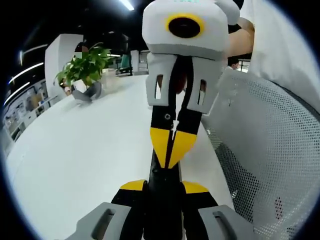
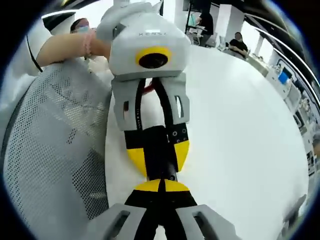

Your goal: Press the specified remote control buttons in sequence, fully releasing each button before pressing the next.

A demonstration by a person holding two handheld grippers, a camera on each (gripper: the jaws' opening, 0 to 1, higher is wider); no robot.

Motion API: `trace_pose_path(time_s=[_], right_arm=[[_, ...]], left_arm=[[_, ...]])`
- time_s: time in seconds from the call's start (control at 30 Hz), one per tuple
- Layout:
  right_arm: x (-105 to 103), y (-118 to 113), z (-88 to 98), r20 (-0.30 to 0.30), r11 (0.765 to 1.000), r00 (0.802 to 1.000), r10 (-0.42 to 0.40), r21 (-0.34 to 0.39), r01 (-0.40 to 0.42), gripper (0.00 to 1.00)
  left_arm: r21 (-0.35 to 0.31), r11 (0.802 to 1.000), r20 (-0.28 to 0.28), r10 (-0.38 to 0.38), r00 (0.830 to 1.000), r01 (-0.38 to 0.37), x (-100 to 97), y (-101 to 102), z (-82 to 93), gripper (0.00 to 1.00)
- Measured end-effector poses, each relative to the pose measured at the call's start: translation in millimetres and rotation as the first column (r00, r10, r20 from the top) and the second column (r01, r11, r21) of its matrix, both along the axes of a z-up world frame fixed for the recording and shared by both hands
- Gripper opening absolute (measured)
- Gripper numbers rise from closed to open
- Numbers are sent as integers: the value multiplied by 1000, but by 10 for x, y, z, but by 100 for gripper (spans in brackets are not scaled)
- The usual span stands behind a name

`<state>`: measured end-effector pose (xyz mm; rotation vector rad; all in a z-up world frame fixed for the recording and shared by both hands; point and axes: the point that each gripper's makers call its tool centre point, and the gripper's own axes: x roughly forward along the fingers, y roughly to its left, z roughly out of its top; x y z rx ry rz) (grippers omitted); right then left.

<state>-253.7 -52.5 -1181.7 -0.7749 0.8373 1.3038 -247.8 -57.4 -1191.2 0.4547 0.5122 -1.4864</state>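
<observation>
While both grippers meet nose to nose over the white table [image 1: 75, 160]:
Left gripper [image 1: 165, 186]: jaws together on a black remote [image 1: 165, 200]
Right gripper [image 2: 160, 184]: jaws together, clamping remote's other end; mesh chair [image 2: 55, 150] beside

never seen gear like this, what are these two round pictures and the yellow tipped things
A person holds one tool in each hand; each ends in black, yellow-tipped tongs and carries a camera. One picture looks along the left tongs, the other along the right tongs, so each also sees the opposite tool. The left tongs grip a slim black object, probably the remote; the shut right tongs sit at its end. Below lies a white table with a green potted plant.
</observation>
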Motion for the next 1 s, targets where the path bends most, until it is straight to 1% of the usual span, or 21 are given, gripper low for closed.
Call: trace_pose_path(time_s=[0.03, 0.13, 0.23, 0.27, 0.37, 0.4, 0.47, 0.6, 0.67, 0.7, 0.73, 0.77, 0.8, 0.87, 0.9, 0.93, 0.97, 1.0], right_arm=[[-13, 5, -28, 1, 1000, 1000, 16, -16, -16, 0], [-5, 4, -20, 26, 999, 999, 43, -34, -42, 0], [-3, 10, -32, 40, 997, 998, 57, -51, -55, 0], [8, 15, -35, 40, 997, 998, 53, -67, -50, 0], [41, 10, -43, 25, 992, 997, 72, -105, -69, 0], [40, 4, -43, -1, 991, 999, 53, -121, -53, 0], [47, 9, -46, -21, 988, 998, 59, -139, -61, 0], [43, 15, -55, -37, 981, 997, 66, -183, -72, 0], [31, 14, -59, -27, 974, 997, 73, -213, -77, 0], [26, 10, -59, -21, 973, 996, 82, -213, -84, 0], [30, 1, -56, -24, 976, 997, 70, -206, -73, 0], [31, 4, -51, -40, 983, 998, 40, -180, -47, 0], [31, 6, -38, -92, 991, 995, -30, -133, 18, 0], [40, 4, -22, -151, 995, 987, -62, -81, 50, 0], [41, -2, -12, -214, 995, 972, -99, -48, 91, 0], [46, -12, -2, -256, 990, 957, -139, -35, 134, 0], [59, -15, 6, -311, 979, 929, -200, -31, 201, 0], [126, -54, -12, -294, 972, 927, -233, -45, 230, 0]], left_arm=[[1, 1000, 0, 0, 1000, 0, 0, 0, -1, 26], [1, 1000, 0, -1, 1000, 1, 0, 0, -4, 26], [2, 1000, 1, -2, 1000, 2, -1, 0, -5, 26], [3, 1000, 2, -2, 1000, 2, 0, -1, -5, 26], [3, 1000, 3, 1, 1000, -1, 5, -8, -6, 26], [4, 1000, 4, 2, 1000, -2, 5, -10, -9, 26], [2, 1000, 4, 4, 1000, -4, 4, -14, -10, 26], [2, 1000, 5, 7, 1000, -7, -1, -18, -9, 26], [2, 1000, 6, 8, 1000, -8, -3, -19, -8, 26], [1, 1000, 5, 9, 1000, -9, -5, -19, -7, 26], [0, 1000, 5, 11, 1000, -11, -6, -19, -6, 26], [-1, 1000, 4, 12, 1000, -12, -6, -17, -6, 26], [-1, 1000, 4, 12, 1000, -12, -6, -17, -7, 26], [1, 1000, 5, 11, 1000, -11, -8, -16, -6, 26], [3, 1000, 6, 11, 1000, -11, -9, -16, -5, 26], [3, 1000, 6, 11, 1000, -11, -9, -15, -5, 26], [3, 1000, 6, 12, 1000, -12, -10, -16, -2, 26], [2, 1000, 5, 12, 1000, -12, -11, -16, 0, 26]])
